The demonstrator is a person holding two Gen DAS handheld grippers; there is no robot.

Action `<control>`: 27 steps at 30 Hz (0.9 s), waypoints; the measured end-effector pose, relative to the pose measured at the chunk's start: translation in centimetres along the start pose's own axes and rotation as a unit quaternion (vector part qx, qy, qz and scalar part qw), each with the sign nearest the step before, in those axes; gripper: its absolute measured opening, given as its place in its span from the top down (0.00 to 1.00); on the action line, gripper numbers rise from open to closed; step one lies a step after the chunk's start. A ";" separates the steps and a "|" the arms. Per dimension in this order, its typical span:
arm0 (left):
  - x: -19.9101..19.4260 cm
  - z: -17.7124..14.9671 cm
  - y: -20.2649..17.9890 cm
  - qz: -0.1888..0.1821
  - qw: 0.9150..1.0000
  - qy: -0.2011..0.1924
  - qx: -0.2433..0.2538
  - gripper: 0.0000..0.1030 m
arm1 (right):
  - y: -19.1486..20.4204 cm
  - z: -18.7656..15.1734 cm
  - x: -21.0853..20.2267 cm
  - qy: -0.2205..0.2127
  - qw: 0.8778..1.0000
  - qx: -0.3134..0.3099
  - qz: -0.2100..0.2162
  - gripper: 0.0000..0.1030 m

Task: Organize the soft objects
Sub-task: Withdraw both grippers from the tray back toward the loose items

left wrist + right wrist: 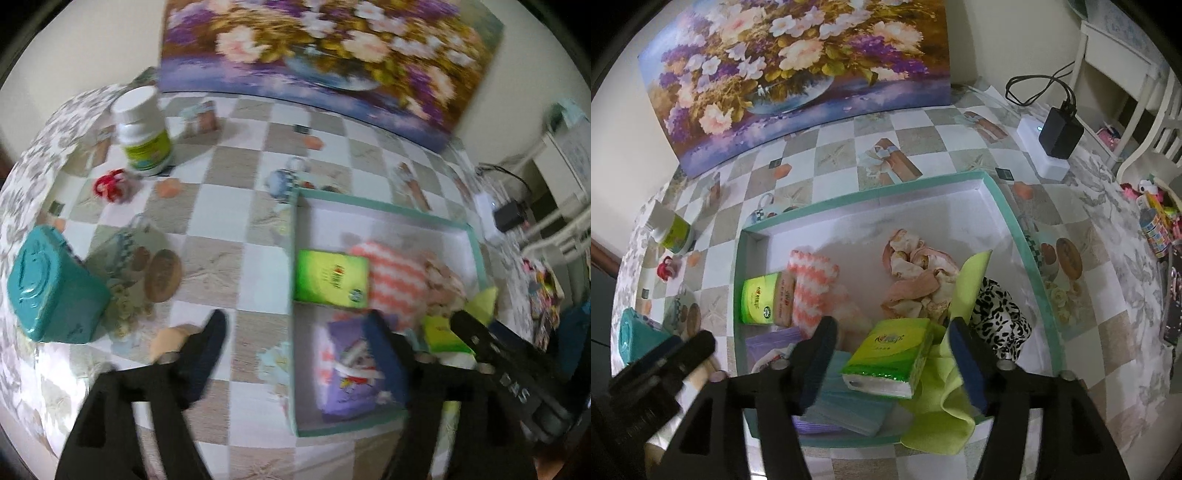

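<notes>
My right claw [890,350] hangs spread over the tissue pack [890,354] in the tray [1008,221], its long axis crosswise between the fingers; my left claw [295,332], also spread, straddles the tray's near wall, empty.

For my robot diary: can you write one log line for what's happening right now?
left gripper: open, empty | right gripper: open, over green tissue pack | tray: holds soft things
</notes>
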State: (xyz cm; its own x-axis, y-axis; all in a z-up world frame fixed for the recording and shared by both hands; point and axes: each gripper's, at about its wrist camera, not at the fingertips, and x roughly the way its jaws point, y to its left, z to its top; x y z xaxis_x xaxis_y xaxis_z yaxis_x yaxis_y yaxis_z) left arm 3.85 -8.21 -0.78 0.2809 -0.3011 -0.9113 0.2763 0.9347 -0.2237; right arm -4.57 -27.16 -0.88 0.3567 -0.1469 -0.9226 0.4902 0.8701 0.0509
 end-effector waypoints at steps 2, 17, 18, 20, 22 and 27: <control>0.1 0.2 1.1 0.022 1.000 -0.003 -0.010 0.12 | 0.6 -0.1 -0.1 -0.003 1.000 -0.010 -0.001 0.18; -0.1 1.0 4.9 0.074 0.996 0.005 -0.059 0.07 | 3.2 -0.4 -1.4 -0.033 0.999 -0.035 0.004 0.00; -0.5 1.0 4.9 0.071 0.996 0.003 -0.056 0.07 | 3.8 -0.5 -1.8 -0.038 0.998 -0.041 0.010 0.00; -1.4 1.2 4.9 0.068 0.996 -0.005 -0.052 0.07 | 4.9 -0.7 -2.3 -0.046 0.997 -0.053 0.021 0.00; -2.5 1.4 5.2 0.074 0.996 -0.019 -0.050 0.07 | 6.1 -1.0 -2.8 -0.054 0.996 -0.067 0.033 0.00; -4.7 1.9 7.4 0.087 0.993 -0.045 -0.068 0.07 | 8.3 -1.4 -4.0 -0.072 0.992 -0.088 0.058 0.00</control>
State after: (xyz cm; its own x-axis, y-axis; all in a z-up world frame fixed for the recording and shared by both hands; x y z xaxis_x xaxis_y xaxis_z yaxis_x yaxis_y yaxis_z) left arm 6.35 -0.25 2.50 0.3969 -0.1426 -0.9067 0.0920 0.9891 -0.1153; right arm -3.08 -18.67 2.72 0.5186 -0.0956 -0.8497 0.2979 0.9517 0.0747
